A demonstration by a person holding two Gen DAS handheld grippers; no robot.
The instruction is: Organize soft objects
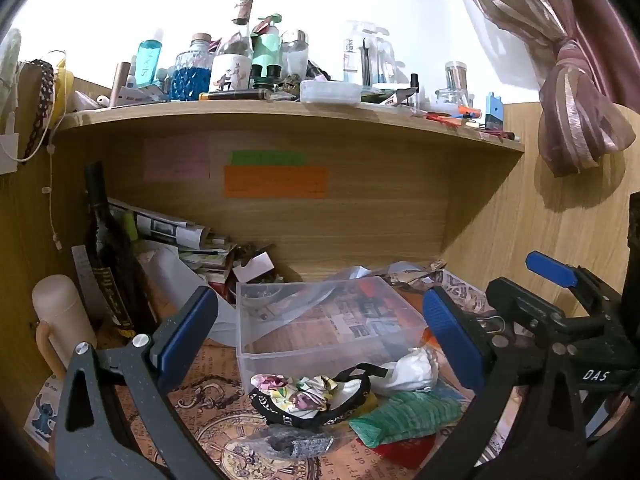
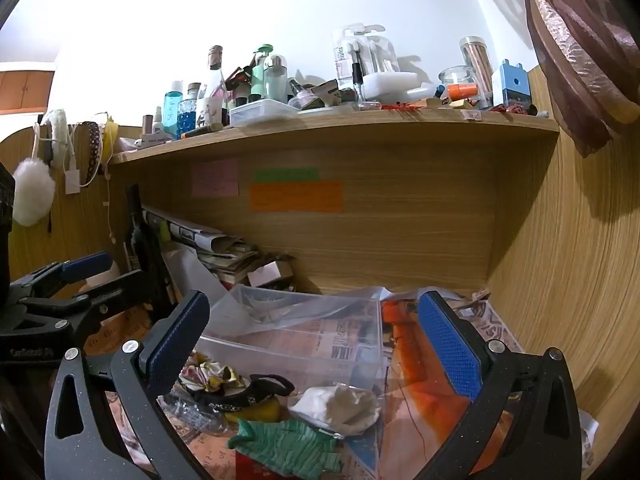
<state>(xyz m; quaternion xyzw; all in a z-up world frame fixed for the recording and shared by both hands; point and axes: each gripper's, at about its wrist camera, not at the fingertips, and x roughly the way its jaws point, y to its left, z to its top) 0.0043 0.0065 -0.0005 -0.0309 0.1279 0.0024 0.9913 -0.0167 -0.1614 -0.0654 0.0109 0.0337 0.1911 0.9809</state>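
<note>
A heap of soft things lies on the desk in front of a clear plastic box (image 1: pixel 320 320): a floral cloth (image 1: pixel 298 390) on a black pouch (image 1: pixel 320 412), a white cloth (image 1: pixel 408 372), a green knitted cloth (image 1: pixel 404 416), a red cloth (image 1: pixel 396 450) and a grey scrap (image 1: pixel 296 442). My left gripper (image 1: pixel 320 340) is open and empty above the heap. My right gripper (image 2: pixel 316 348) is open and empty over the same heap: floral cloth (image 2: pixel 212 374), white cloth (image 2: pixel 340 402), green cloth (image 2: pixel 288 444). The box (image 2: pixel 296 336) stands behind them.
A dark bottle (image 1: pixel 108 248), a cream flask (image 1: pixel 60 320) and stacked papers (image 1: pixel 188 240) crowd the back left. A shelf (image 1: pixel 280 116) full of bottles hangs overhead. A wooden side panel (image 2: pixel 560 280) and a tied curtain (image 1: pixel 576 120) are on the right.
</note>
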